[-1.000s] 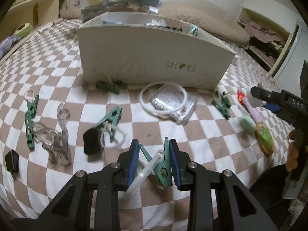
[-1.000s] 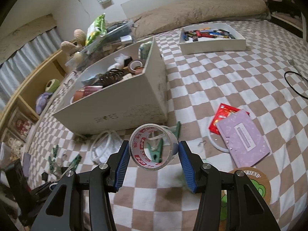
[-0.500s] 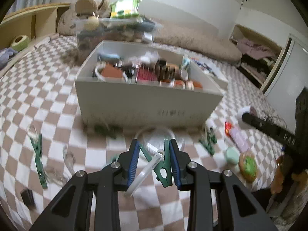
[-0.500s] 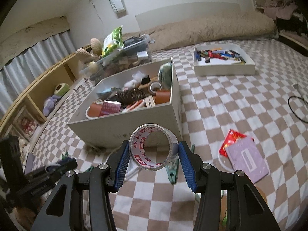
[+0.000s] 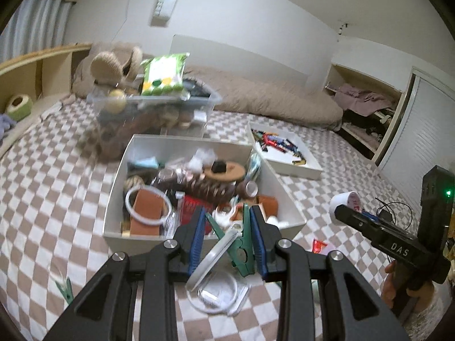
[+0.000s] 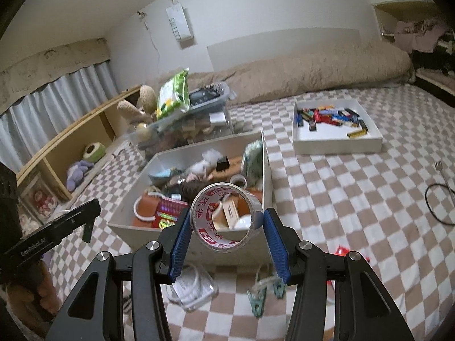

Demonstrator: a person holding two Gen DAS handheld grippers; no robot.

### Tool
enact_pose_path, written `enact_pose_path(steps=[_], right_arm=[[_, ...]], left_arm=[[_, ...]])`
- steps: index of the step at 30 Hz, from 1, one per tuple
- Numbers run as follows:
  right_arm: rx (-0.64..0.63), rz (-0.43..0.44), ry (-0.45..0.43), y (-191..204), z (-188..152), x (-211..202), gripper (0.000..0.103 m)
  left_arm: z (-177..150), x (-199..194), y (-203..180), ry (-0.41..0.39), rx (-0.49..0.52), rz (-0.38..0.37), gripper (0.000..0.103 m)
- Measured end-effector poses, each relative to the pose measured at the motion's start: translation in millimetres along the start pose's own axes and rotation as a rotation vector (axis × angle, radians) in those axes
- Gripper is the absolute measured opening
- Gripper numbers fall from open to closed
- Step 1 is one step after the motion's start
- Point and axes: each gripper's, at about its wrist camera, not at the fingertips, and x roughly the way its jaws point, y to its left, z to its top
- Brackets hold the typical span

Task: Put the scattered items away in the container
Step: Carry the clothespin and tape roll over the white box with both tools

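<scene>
Blue-padded fingers on both your grippers are loaded as you hold them just short of the white box (image 5: 287, 196) on the checkered bed (image 6: 341, 187). Your left gripper (image 5: 227, 240) is clenched on a green clothes peg (image 5: 241, 247), its long axis running roughly along the fingers with the opened end pointing away from you toward the box; a pale ring (image 5: 212, 258) threaded through the peg slants down and to the left below the pads. Your right gripper (image 6: 224, 224) grasps a roll of printed tape (image 6: 224, 221) across its width, its open core facing the camera so that the box's contents show through it.

From both wrist views the box lies straight ahead and slightly below the fingers, with its near wall directly beyond the fingertips and its inside already crowded. The coming move looks like a short carry forward over that near wall before either grip lets go; neither load is above the opening yet. Both hands appear about equally close, the left facing the middle of the near wall, the right nearer the box's right-hand corner.

More pegs (image 6: 257, 301) and a coil of white cord in clear wrap (image 6: 190, 287) lie on the bed in front of the box, so the tidying seems well short of finished.
</scene>
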Motion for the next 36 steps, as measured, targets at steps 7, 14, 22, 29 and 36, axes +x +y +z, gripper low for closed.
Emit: enact_pose_path(steps=[7, 14, 22, 29, 36], right_arm=[[-0.022, 0.020, -0.040, 8.3, 26.1, 3.9, 0.052], [-0.045, 0.044, -0.072, 18.6, 50.8, 12.4, 0.052], [-0.071, 0.065, -0.098, 32.6, 70.4, 23.4, 0.052], [-0.079, 0.088, -0.106, 42.4, 85.2, 37.9, 0.052], [-0.074, 0.133, -0.090, 46.4, 80.0, 51.4, 0.052]], left_arm=[[23.3, 12.2, -6.2, -0.020, 0.000, -0.011, 0.031], [41.7, 29.4, 0.5, -0.027, 0.002, 0.004, 0.031], [63.2, 34.9, 12.6, -0.055, 0.006, 0.019, 0.031], [77.3, 38.1, 24.8, -0.078, 0.006, 0.036, 0.031], [67.9, 57.2, 33.0, -0.031, -0.002, 0.038, 0.031]])
